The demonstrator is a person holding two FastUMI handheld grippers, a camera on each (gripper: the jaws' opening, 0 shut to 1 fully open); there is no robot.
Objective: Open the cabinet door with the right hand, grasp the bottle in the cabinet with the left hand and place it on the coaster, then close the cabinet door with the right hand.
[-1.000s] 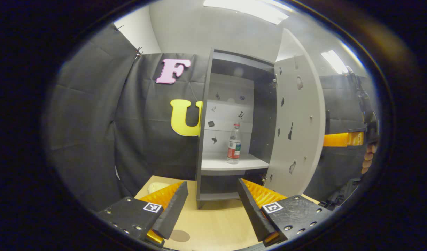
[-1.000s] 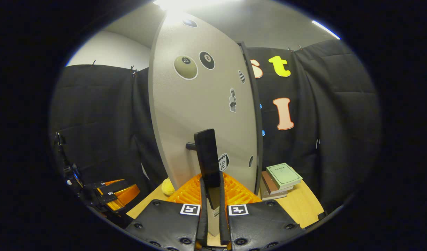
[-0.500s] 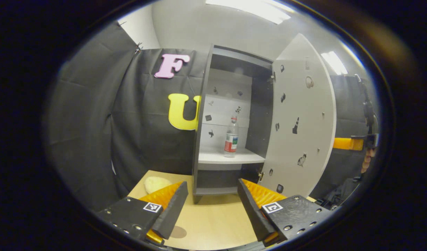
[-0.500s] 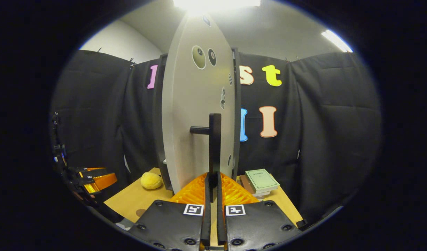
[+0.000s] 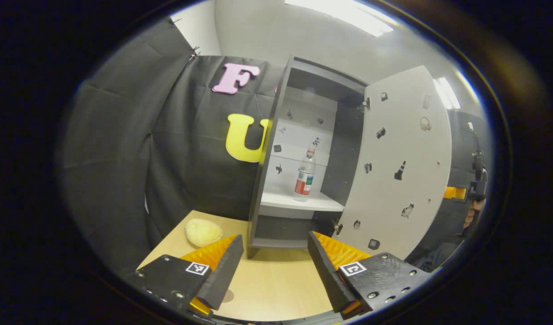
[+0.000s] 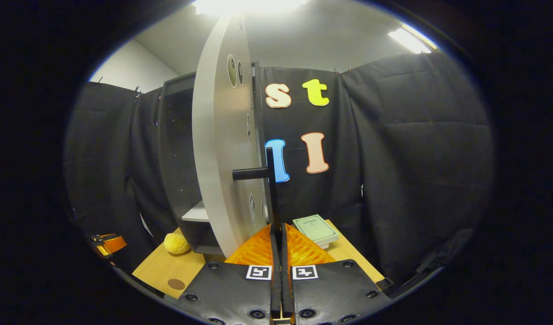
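The door [image 5: 405, 158] stands swung well out from the cabinet [image 5: 276, 149], hinged on the cabinet's right side; the opening step looks all but done, and the judgement here is that the right gripper [image 6: 276, 234] should simply hold the door steady or let go cleanly, without dragging the handle [image 6: 269, 180] sideways; a jerk could rock the cabinet and tip the bottle [image 5: 305, 176].

The bottle stands upright on the cabinet's shelf [image 5: 299, 201], toward the shelf's back and right; the way in from the cabinet's front is unobstructed. To do the reach well, the left gripper [image 5: 274, 253] should go in level with the bottle's label, staying off the cabinet's left wall and off the door's inner face; closing on the body rather than the thin neck ought to keep it from swinging.

The left gripper hangs in front of the cabinet above the table [image 5: 267, 289], fingers spread wide, holding nothing and touching nothing. The right gripper's fingers are pressed nearly together, pinching the lower end of the handle's bar between them.

The coaster [image 6: 176, 284], a small brown disc, lies on the table in front of the cabinet, near the table's edge; a yellow ball [image 5: 203, 232] rests just left of the cabinet's foot; books [image 6: 316, 229] are stacked to the cabinet's right.
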